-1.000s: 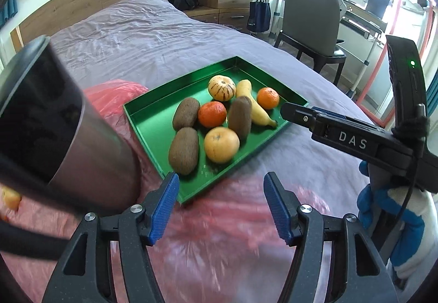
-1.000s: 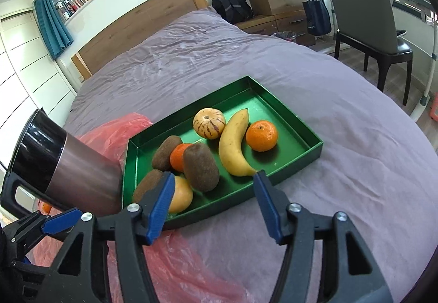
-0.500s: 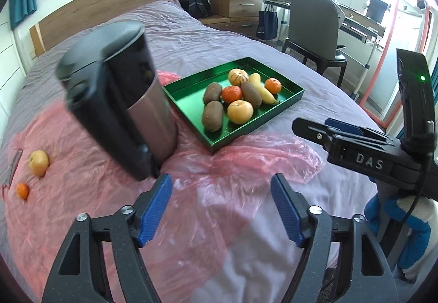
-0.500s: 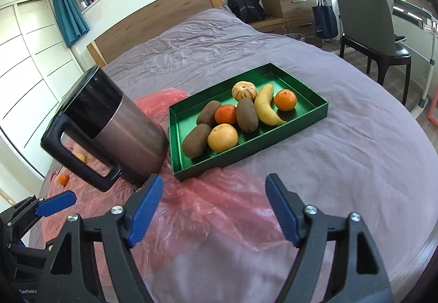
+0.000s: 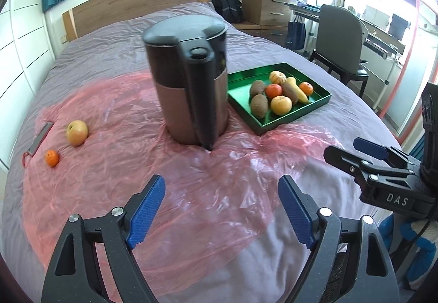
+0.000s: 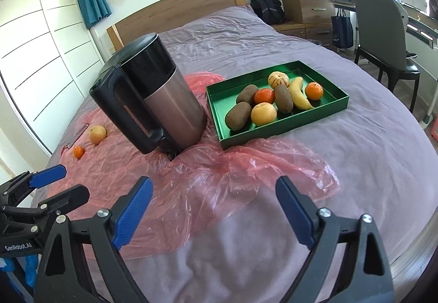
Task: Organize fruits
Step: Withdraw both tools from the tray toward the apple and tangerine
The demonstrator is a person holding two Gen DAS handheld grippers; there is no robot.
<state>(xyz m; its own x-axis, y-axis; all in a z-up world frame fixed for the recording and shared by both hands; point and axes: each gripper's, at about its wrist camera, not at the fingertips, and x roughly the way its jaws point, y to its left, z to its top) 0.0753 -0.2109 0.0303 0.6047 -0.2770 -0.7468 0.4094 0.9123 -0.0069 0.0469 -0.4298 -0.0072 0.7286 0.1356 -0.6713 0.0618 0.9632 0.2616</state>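
Note:
A green tray on the bed holds several fruits: kiwis, oranges, a banana and a striped round fruit. A yellow apple and a small orange lie loose on the pink plastic sheet at the left. My left gripper is open and empty, low over the sheet, well short of the tray. My right gripper is open and empty, near the bed's front edge.
A steel and black kettle stands tilted on the sheet between the loose fruit and the tray. A flat grey object lies at the far left. A chair and desk stand to the right of the bed.
Both grippers have pulled back and up from the tray toward the bed's front edge. The kettle and the loose fruit have come into full view.

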